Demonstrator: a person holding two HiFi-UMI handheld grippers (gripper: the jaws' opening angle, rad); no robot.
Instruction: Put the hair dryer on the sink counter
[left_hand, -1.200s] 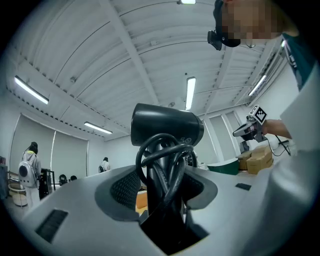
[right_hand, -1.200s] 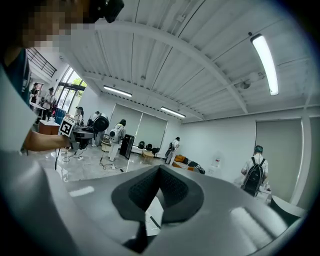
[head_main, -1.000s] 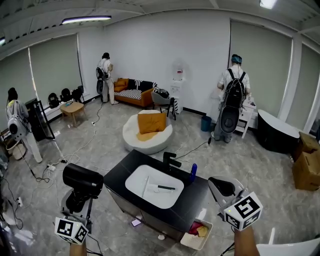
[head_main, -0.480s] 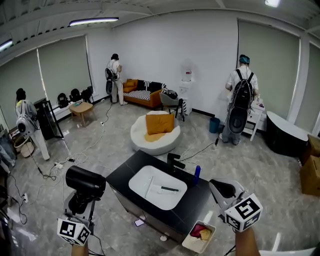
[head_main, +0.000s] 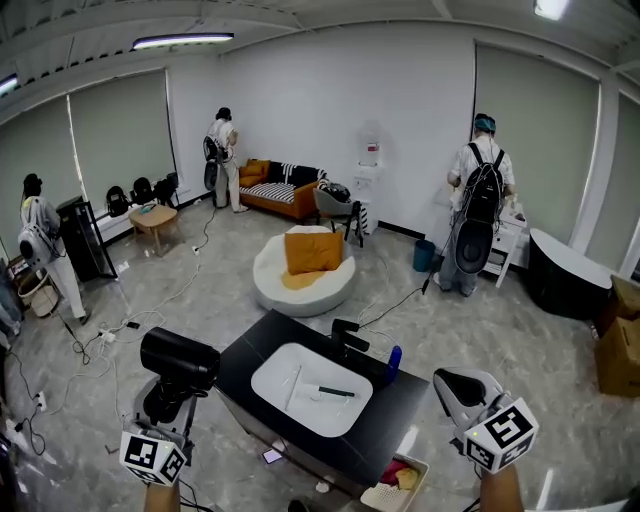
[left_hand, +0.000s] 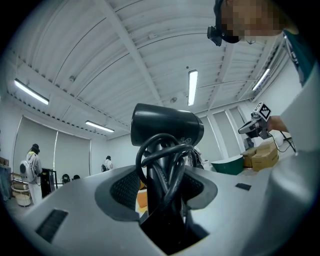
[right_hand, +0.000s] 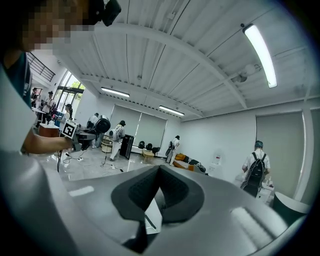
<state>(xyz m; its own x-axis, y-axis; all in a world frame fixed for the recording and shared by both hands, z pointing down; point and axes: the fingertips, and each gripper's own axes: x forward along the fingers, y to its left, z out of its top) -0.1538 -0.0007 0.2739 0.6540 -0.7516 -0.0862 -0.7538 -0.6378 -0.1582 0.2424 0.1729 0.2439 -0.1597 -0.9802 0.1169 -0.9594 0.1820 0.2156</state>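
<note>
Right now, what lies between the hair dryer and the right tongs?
In the head view, the black sink counter with its white basin sits between the hair dryer and the right tongs.

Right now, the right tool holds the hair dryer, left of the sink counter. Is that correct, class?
No. The left tool holds the hair dryer, left of the sink counter; the left gripper view shows it gripped there. The right tool holds nothing.

Hair dryer (left_hand: 166, 131) between hand-held gripper (left_hand: 162, 192) jaws
</note>
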